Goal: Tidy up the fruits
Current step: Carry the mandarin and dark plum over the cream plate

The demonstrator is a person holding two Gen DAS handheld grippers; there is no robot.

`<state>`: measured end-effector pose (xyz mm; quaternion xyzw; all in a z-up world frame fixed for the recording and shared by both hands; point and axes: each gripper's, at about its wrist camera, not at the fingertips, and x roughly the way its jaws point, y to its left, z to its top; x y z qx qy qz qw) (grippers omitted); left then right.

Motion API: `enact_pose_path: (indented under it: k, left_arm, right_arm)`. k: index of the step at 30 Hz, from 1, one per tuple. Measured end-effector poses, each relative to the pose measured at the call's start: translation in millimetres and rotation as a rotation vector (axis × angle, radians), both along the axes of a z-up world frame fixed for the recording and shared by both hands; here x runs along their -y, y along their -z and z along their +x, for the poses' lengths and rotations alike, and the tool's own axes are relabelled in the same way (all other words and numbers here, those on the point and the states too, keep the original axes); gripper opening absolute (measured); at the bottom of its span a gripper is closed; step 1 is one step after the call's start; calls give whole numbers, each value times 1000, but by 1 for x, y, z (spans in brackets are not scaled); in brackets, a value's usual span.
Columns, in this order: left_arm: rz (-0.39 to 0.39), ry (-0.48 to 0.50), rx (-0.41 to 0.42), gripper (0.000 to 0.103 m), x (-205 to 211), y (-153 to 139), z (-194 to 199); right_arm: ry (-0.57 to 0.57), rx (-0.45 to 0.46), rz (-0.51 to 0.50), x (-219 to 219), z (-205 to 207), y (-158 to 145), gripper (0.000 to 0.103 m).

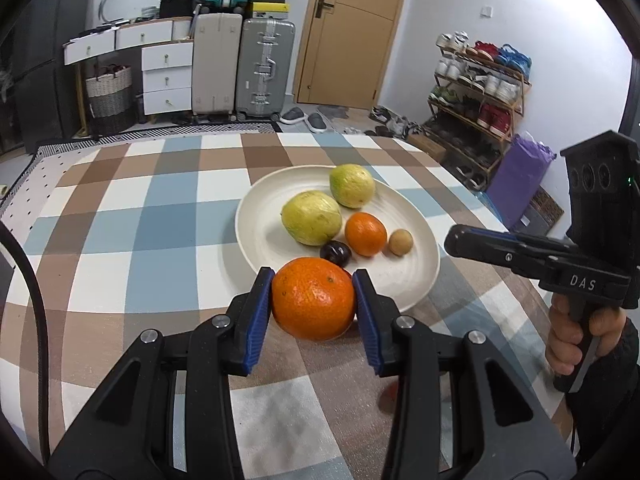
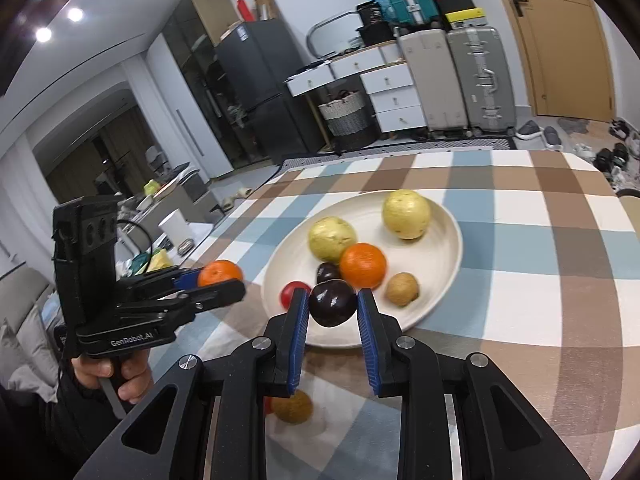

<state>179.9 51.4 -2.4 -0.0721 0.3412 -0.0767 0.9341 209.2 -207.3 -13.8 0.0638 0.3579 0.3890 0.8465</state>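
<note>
My left gripper [image 1: 314,280] is shut on a large orange [image 1: 314,304], held above the checked tablecloth just short of the cream plate [image 1: 256,208]. My right gripper [image 2: 332,296] is shut on a dark plum [image 2: 333,304] over the plate's [image 2: 440,268] near rim. On the plate lie two yellow-green fruits [image 2: 332,238] [image 2: 406,214], a small orange [image 2: 363,265], another dark plum [image 2: 325,271] and a small brown fruit [image 2: 402,289]. In the right wrist view the left gripper [image 2: 224,284] carries the orange [image 2: 220,272] to the plate's left.
A red fruit [image 2: 294,294] lies on the cloth against the plate's near-left rim. A brown fruit [image 2: 293,406] sits on the table under my right gripper. A hand [image 1: 576,340] holds the right gripper [image 1: 452,240] at the table's right edge. Suitcases and a shoe rack stand beyond.
</note>
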Motion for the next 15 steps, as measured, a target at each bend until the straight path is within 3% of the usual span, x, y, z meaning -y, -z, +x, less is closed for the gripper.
enact_pose_path:
  k: [15]
  left_arm:
    - [10,-126,4,37,-15,8,18]
  right_arm:
    - [123,14,-41,6,12,8,26]
